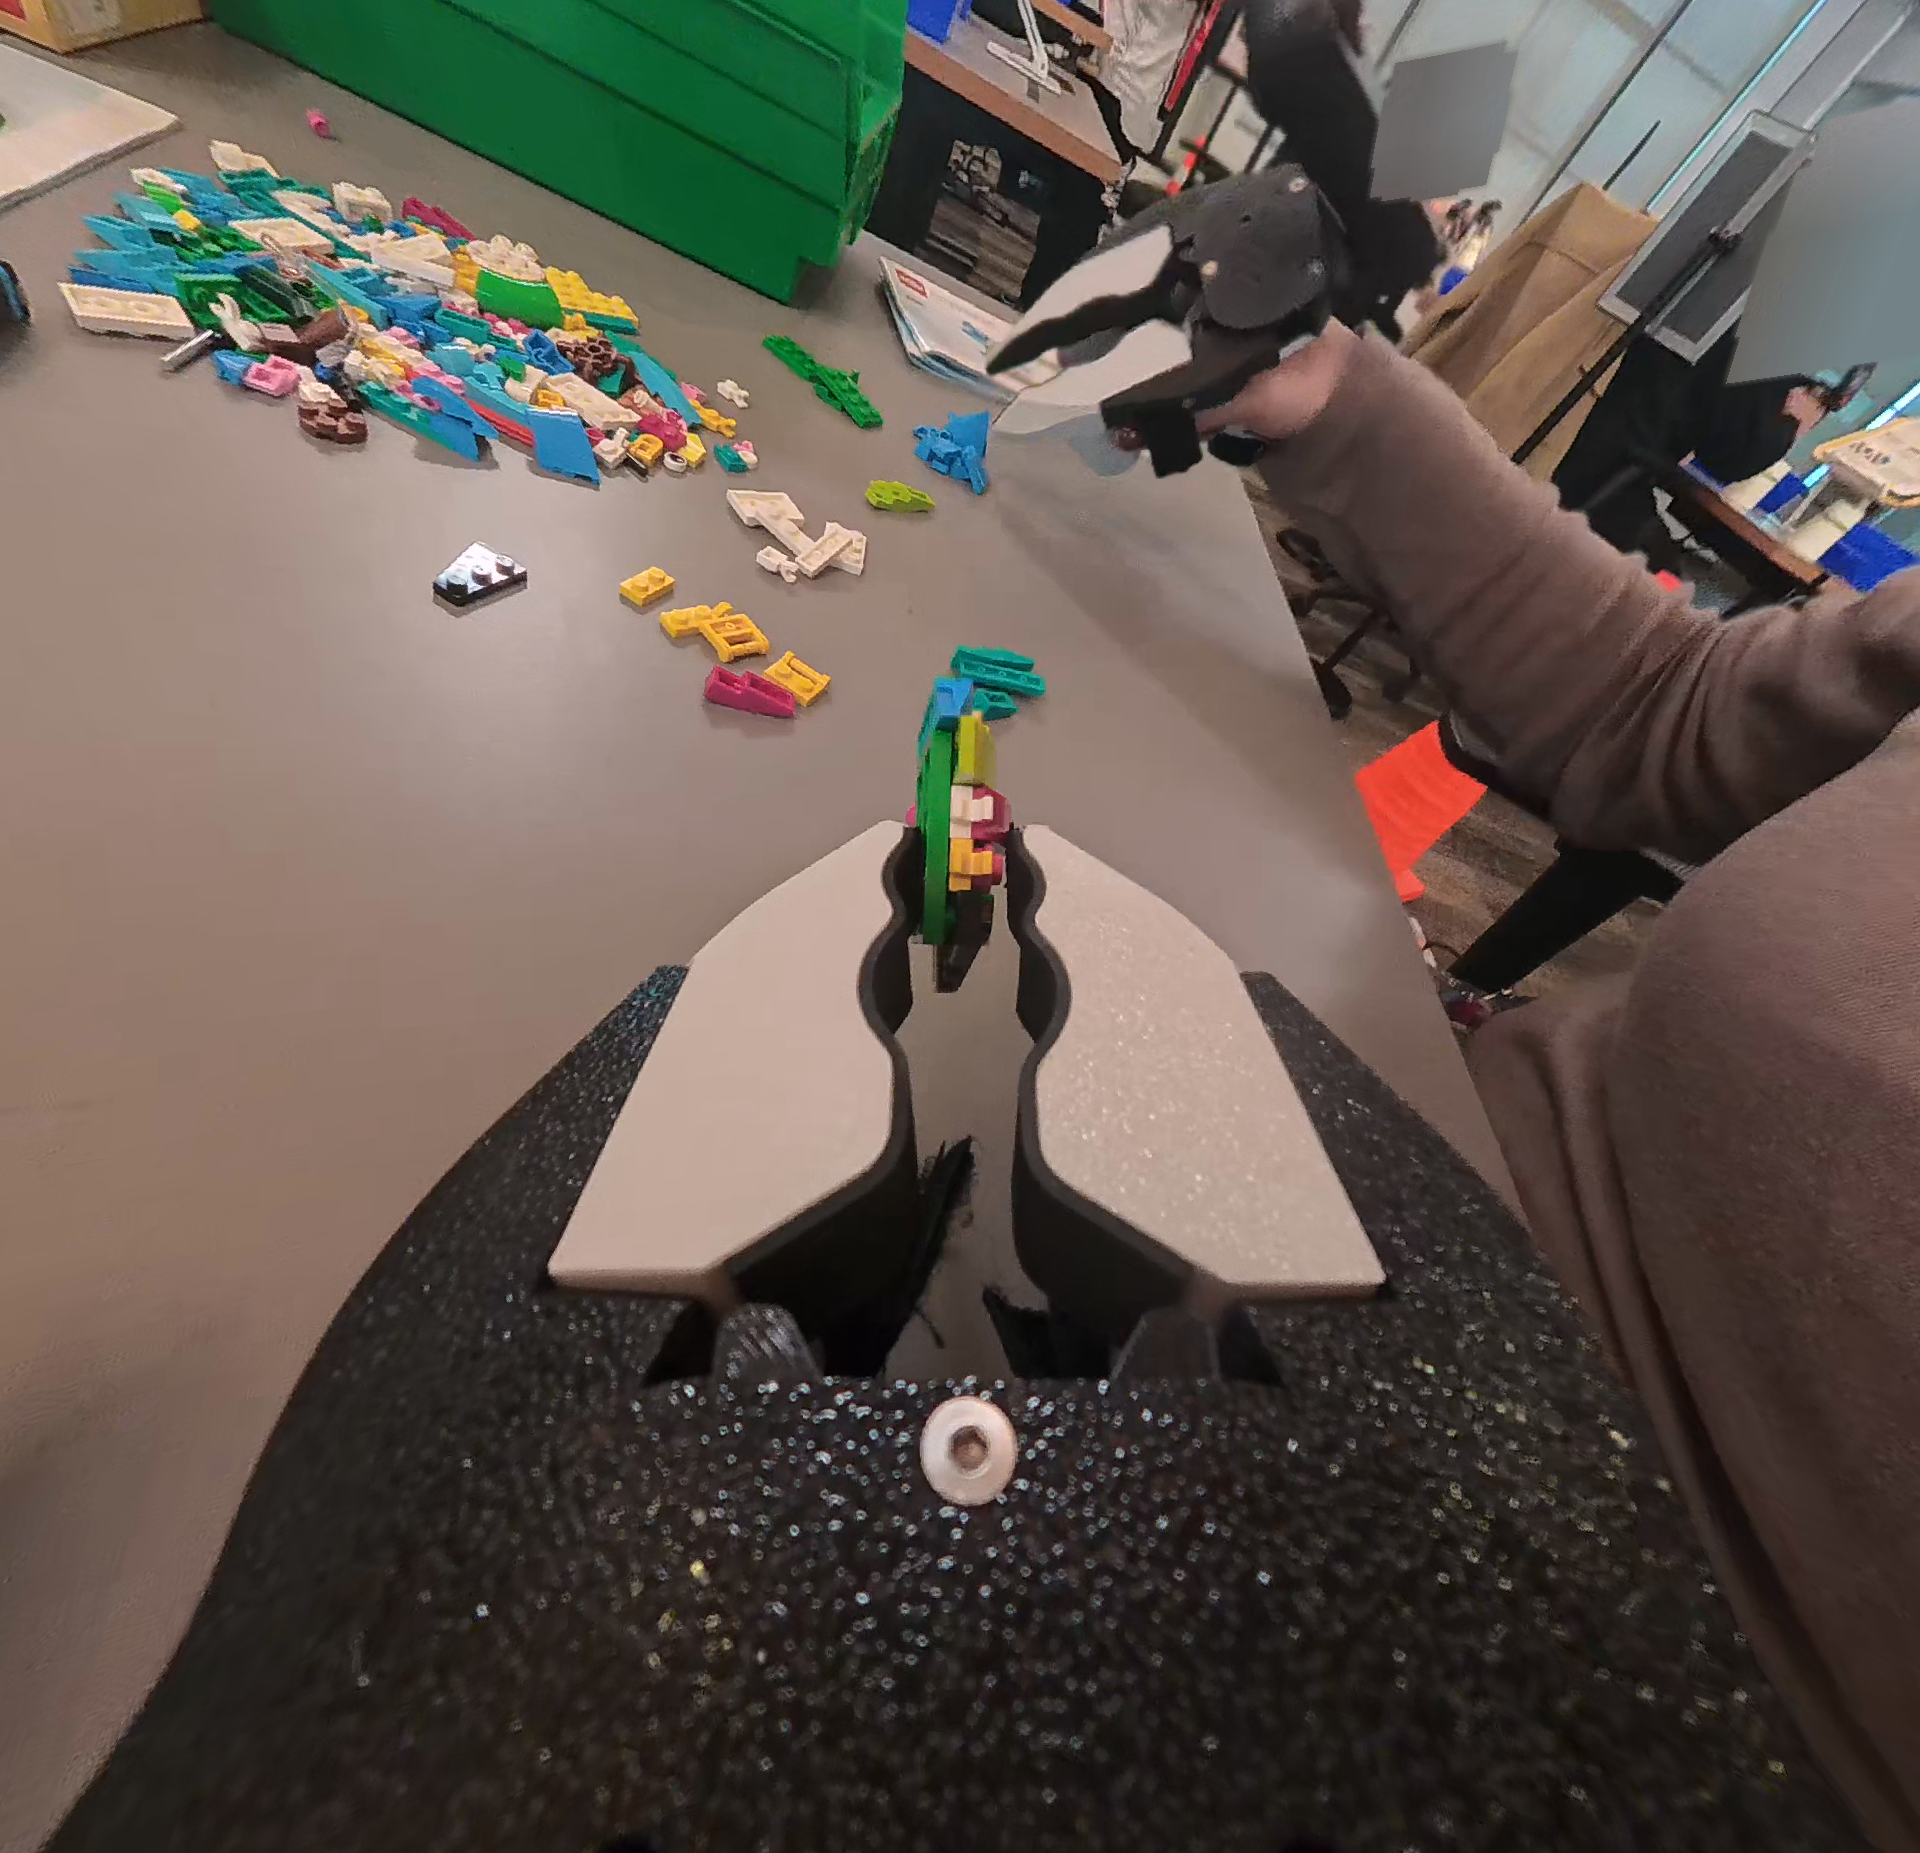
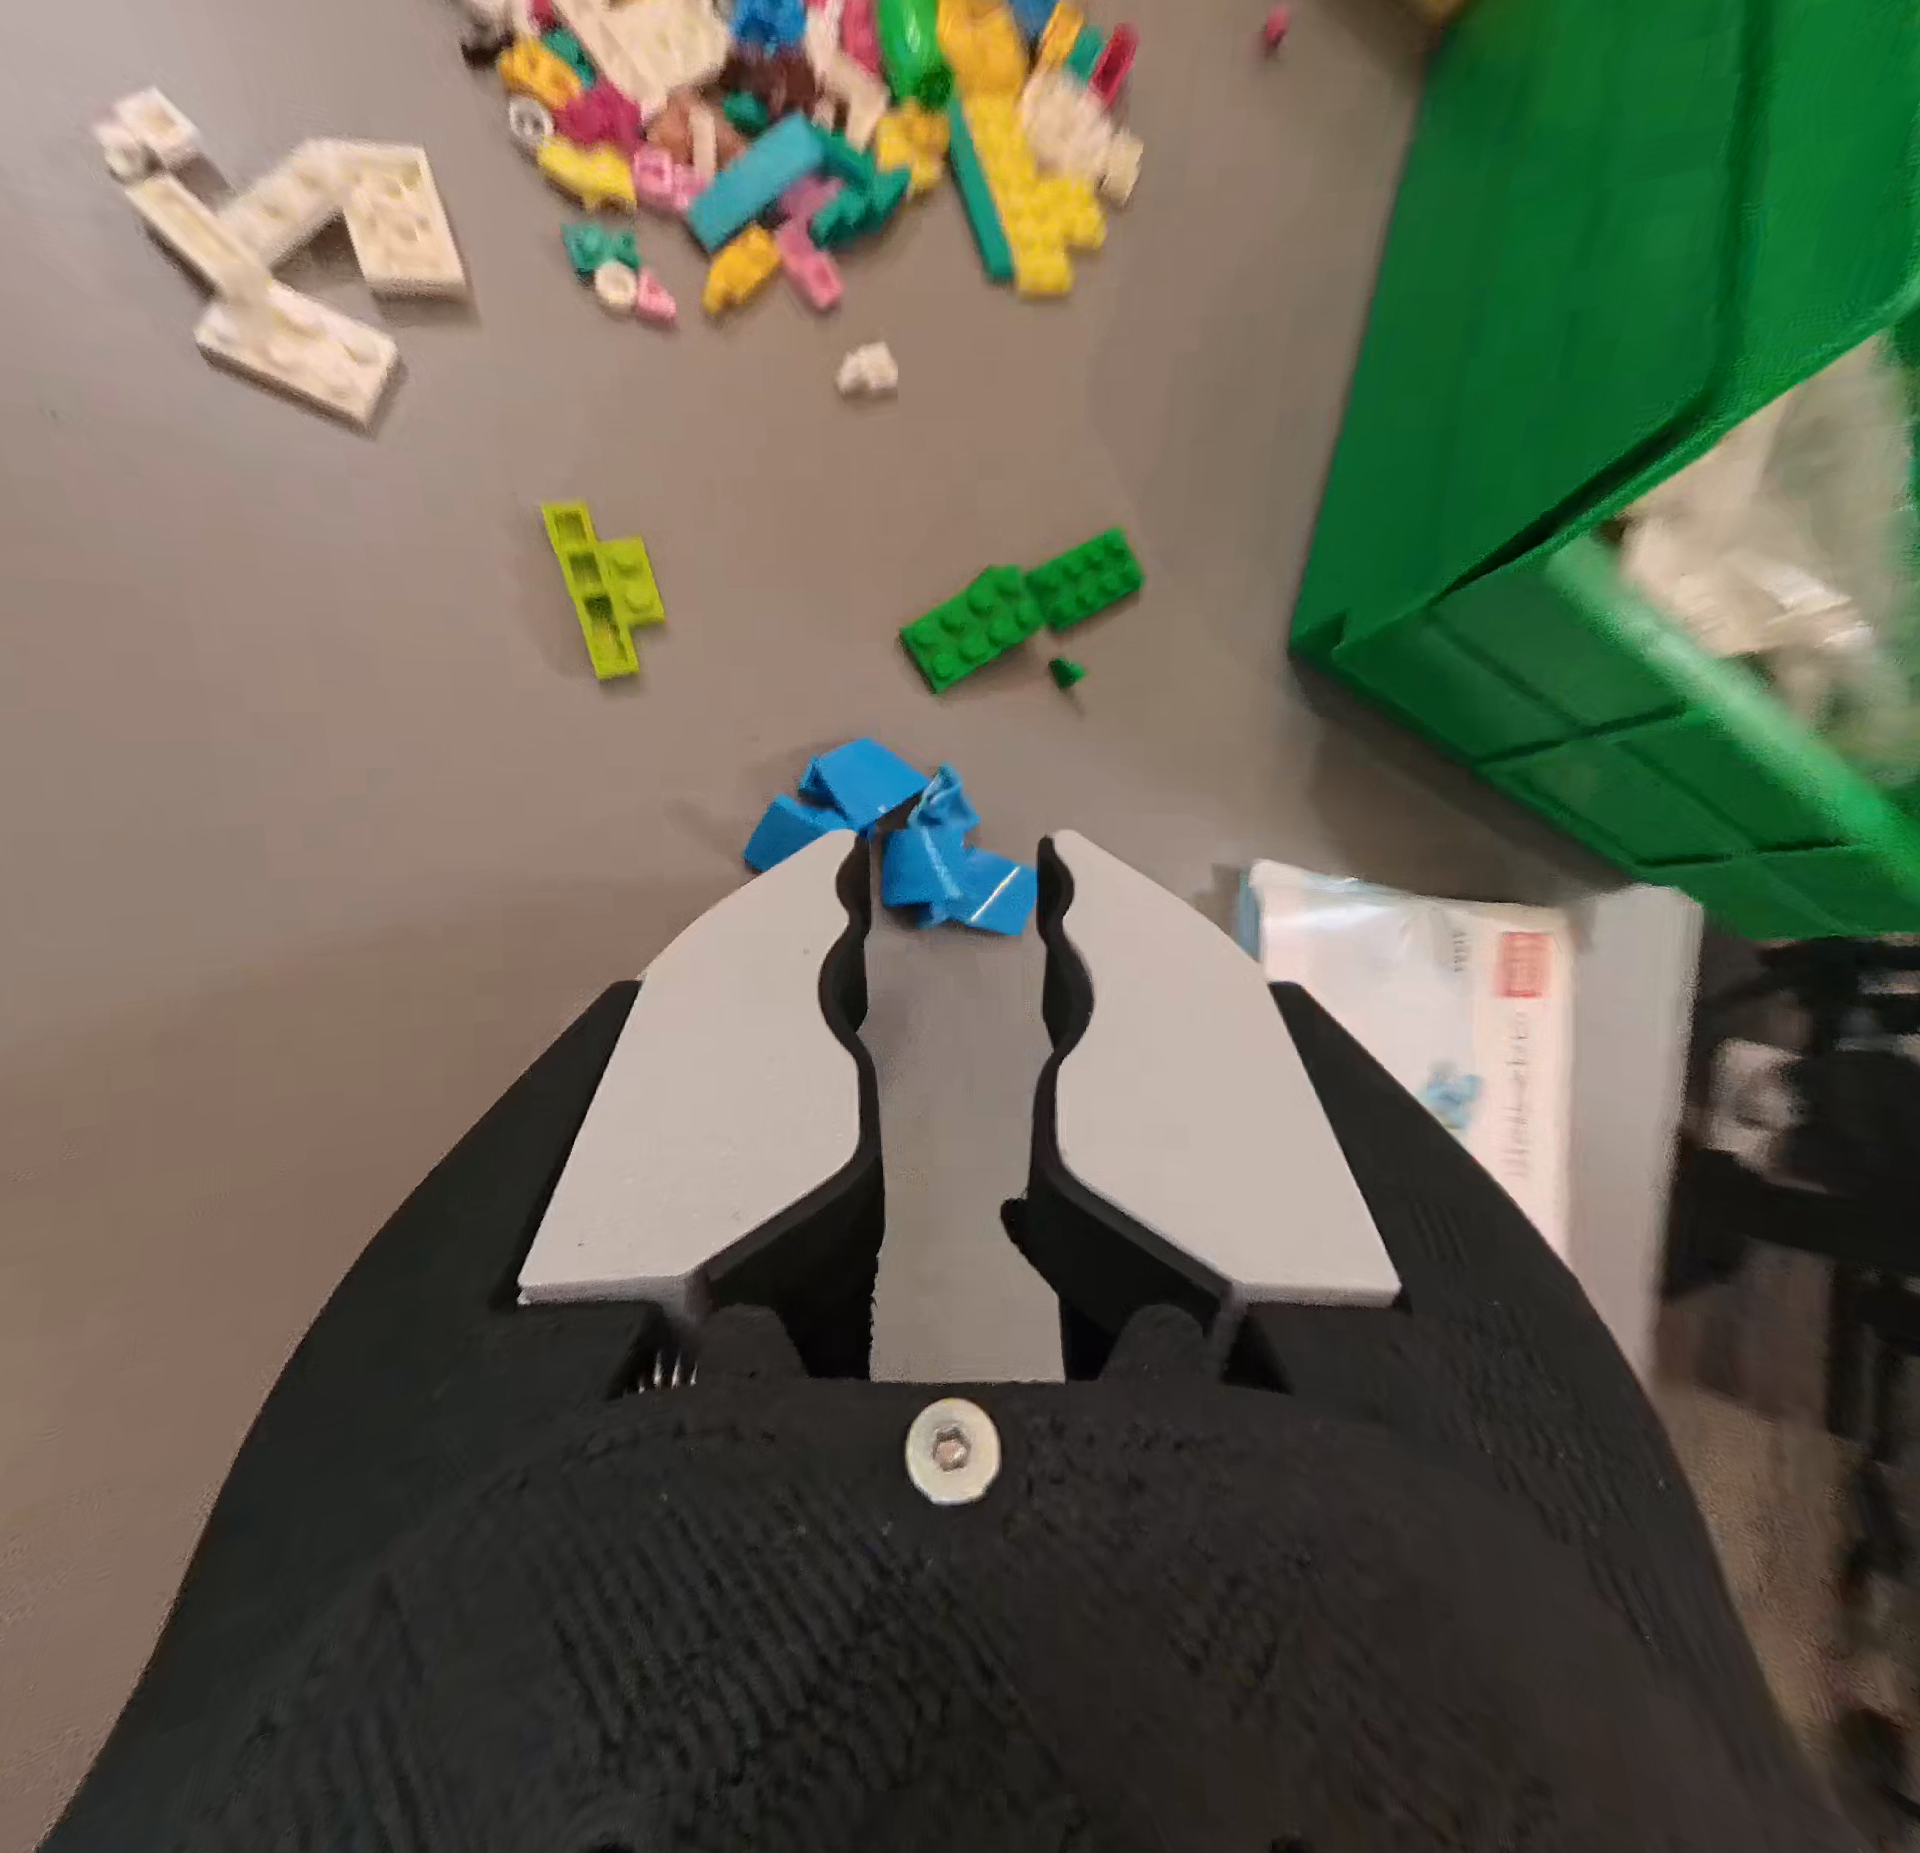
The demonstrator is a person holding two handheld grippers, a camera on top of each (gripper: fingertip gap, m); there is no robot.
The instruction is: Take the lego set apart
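In the left wrist view, the left claw is closed on a small lego build, a green plate stood on edge with lime, white, yellow, magenta and blue pieces stuck to its right side, held above the grey counter. Just past it lie a few teal pieces. Farther off are yellow and magenta pieces, a black plate, a white cluster, a lime piece, green plates and a clump of blue pieces. A large pile of loose bricks fills the far left, with a green bin behind it. The right claw hangs in the air at the far right, held by an arm in a brown sleeve, above a booklet at the counter's edge.

In the right wrist view, somewhat blurred, the right claw is open and empty, its tips spread just above the blue pieces on the counter. Beyond lie the green plates, the lime piece, the white cluster and the brick pile. The green bin is on the right, the booklet near it.
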